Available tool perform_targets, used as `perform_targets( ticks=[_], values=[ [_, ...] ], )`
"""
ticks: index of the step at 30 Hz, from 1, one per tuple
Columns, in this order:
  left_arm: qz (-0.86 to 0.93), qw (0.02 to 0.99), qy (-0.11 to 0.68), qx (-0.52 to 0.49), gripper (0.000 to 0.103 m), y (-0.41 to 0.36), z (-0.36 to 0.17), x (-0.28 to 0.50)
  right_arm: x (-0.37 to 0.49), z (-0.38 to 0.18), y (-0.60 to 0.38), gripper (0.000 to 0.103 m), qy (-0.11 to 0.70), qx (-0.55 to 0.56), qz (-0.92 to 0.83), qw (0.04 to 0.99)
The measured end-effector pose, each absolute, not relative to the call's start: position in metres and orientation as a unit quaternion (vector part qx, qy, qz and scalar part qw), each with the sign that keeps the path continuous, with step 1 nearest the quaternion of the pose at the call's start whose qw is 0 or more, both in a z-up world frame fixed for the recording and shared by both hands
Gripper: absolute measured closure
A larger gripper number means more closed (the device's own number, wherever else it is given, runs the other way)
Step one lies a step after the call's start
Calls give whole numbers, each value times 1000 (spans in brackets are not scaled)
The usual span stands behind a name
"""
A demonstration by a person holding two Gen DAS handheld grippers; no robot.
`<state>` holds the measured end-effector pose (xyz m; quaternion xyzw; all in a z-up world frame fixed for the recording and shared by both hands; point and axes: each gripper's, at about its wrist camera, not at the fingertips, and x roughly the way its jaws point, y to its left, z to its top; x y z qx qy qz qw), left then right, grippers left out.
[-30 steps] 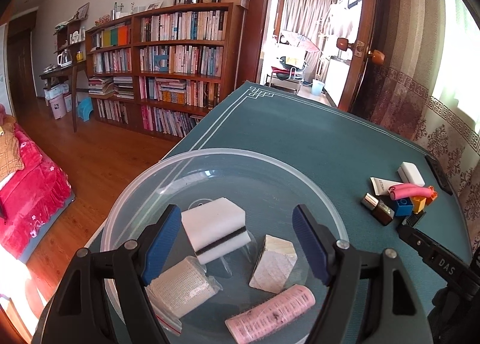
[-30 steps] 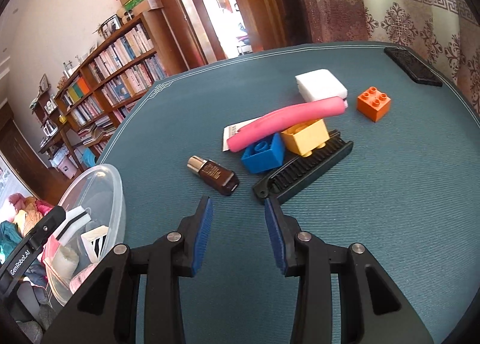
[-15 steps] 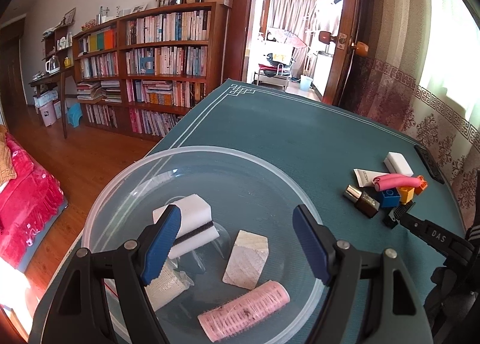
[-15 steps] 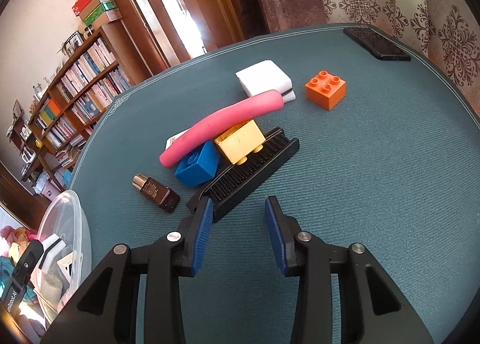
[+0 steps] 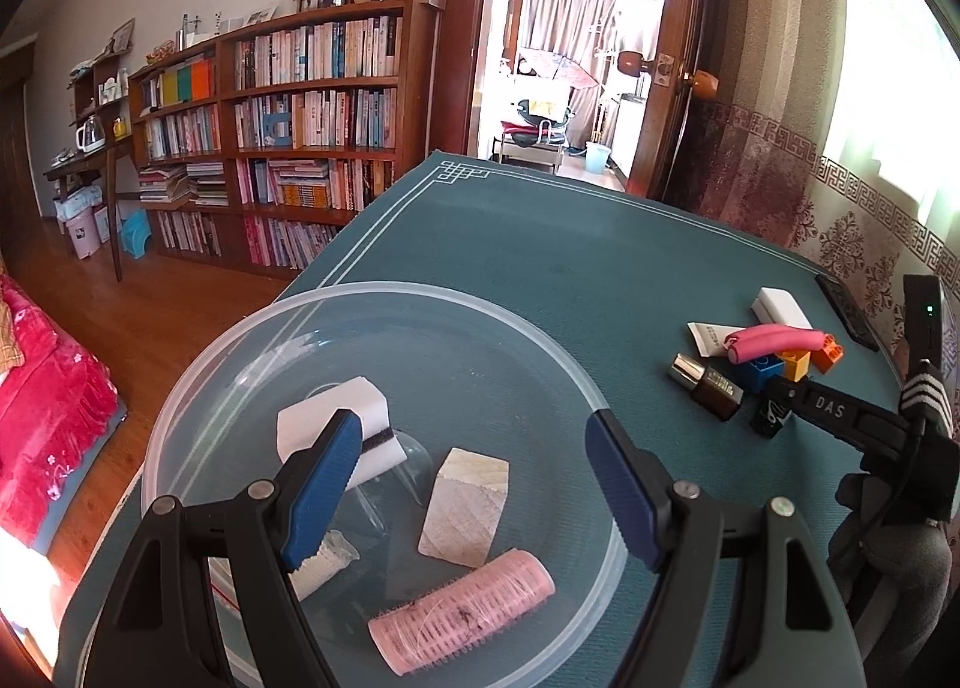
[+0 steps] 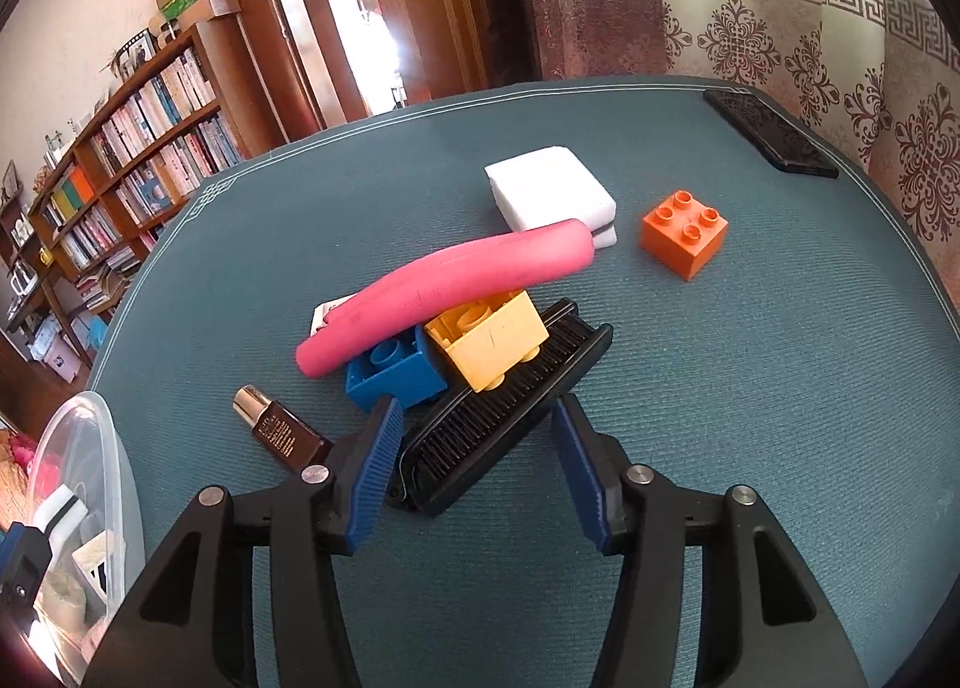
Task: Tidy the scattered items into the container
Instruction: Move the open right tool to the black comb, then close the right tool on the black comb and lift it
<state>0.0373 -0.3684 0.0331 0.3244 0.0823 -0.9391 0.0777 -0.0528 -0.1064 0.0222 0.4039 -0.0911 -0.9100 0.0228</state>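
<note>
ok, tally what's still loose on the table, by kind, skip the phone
Bricks: 3, orange, yellow, blue
Sponge: 1
Pink foam roller: 1
Black comb: 1
Brown bottle: 1
White tube: 1
Total: 8
</note>
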Motion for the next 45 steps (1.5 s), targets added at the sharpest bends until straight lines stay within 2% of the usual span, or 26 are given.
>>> perform_targets(
  ticks=[7,21,35,41,45],
  values=[
    [-940,68,76,327,23,-361,33,34,-52,20,-101,39,-92,408,-907,40],
    [-945,53,60,319,22,-343,44,28,-38,19,-102,39,-64,407,-910,52],
    [-948,35,43,313,22,-324,49,23,-33,17,-61,39,-67,406,-911,13],
    [-949,12,33,312,22,-303,52,17,-31,17,-49,39,-84,400,-912,31],
    [-950,-6,24,311,22,-285,55,10,-41,18,-58,39,-57,400,-913,50]
  ],
)
